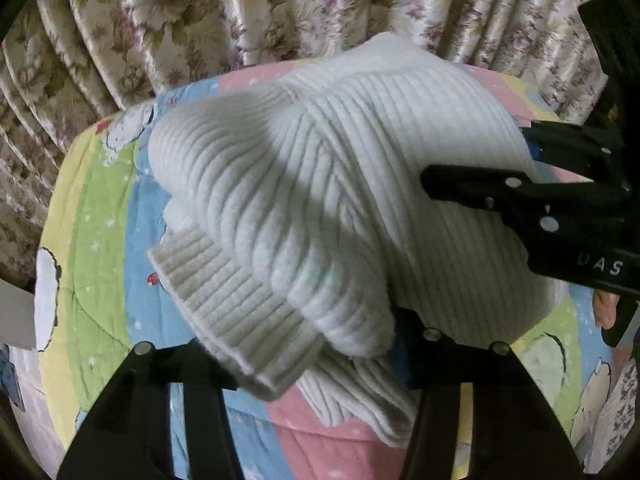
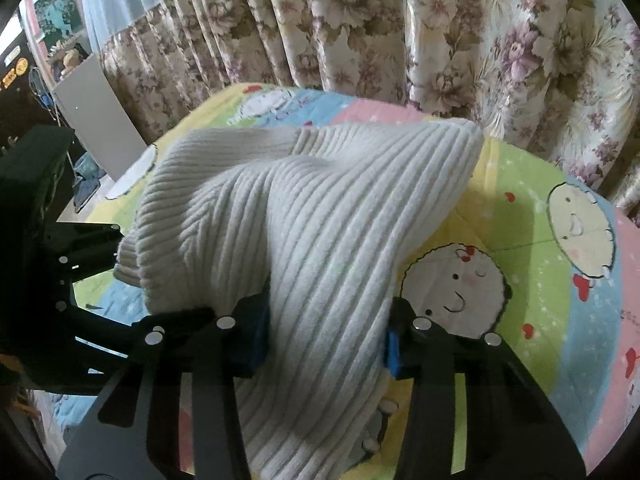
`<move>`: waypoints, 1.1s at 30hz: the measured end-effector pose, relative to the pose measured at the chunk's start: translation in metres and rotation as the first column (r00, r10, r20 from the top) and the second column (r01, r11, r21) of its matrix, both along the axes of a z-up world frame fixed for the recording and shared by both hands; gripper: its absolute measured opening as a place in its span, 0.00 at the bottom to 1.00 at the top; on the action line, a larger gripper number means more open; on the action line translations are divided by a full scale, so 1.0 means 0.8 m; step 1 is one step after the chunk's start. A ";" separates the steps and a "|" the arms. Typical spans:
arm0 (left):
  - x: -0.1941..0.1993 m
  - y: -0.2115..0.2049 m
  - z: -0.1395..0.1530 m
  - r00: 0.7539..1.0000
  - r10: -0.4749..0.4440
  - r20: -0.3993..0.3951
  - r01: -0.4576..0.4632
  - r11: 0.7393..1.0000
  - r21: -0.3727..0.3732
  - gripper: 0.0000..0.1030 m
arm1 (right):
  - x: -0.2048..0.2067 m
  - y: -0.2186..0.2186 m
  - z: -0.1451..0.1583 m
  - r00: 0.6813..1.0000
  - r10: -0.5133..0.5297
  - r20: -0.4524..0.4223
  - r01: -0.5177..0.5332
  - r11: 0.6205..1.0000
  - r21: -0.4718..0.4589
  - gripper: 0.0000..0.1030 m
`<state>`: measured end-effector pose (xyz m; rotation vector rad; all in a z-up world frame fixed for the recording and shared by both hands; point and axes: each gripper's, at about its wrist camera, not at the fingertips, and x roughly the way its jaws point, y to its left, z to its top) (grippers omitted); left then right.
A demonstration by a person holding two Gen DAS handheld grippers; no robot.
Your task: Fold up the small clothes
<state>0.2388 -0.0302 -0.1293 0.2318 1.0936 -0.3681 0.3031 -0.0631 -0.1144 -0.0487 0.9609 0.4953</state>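
Sweater (image 1: 320, 184): white ribbed knit, bunched and lifted over a cartoon-print quilt (image 1: 100, 216); fills the centre of the left wrist view.
Cuff (image 1: 224, 304): a banded ribbed edge hangs at lower centre-left, draped over the near tool's left finger.
Left tool (image 1: 288, 352): fingers enter from the bottom edge, set apart, with folds of the knit lying between and over them; whether they pinch the cloth, I cannot tell.
Right tool, same view (image 1: 476, 188): comes in from the right edge, its tip pressed into the knit at centre right; jaw gap hidden by cloth.
Curtain (image 1: 240, 20): floral, pleated, across the top of the frame behind the quilt.

Right wrist view, sweater (image 2: 320, 232): rises in a peak at centre, ribs running diagonally, and falls through to the bottom edge.
Right tool (image 2: 324, 340): blue pads (image 2: 394, 354) press against both sides of a thick fold; clamped on the sweater.
Left tool (image 2: 92, 256): black frame at the left edge, touching the knit's left end.
Quilt (image 2: 540, 280): round cartoon faces at right.
Curtain (image 2: 440, 40): upper frame.
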 end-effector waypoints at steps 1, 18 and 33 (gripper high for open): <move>-0.008 -0.006 0.004 1.000 -0.004 0.009 0.004 1.000 0.002 0.52 | -0.006 -0.003 0.005 1.000 0.000 0.007 0.000 1.000 0.002 0.43; -0.081 -0.133 -0.047 0.999 -0.046 -0.021 0.047 0.998 0.039 0.66 | -0.114 -0.145 -0.013 0.994 -0.106 -0.021 0.106 0.994 -0.021 0.46; -0.099 -0.080 -0.004 0.997 0.008 0.077 -0.008 1.000 -0.002 0.92 | -0.151 -0.178 0.008 0.981 -0.190 0.050 0.188 0.981 0.038 0.91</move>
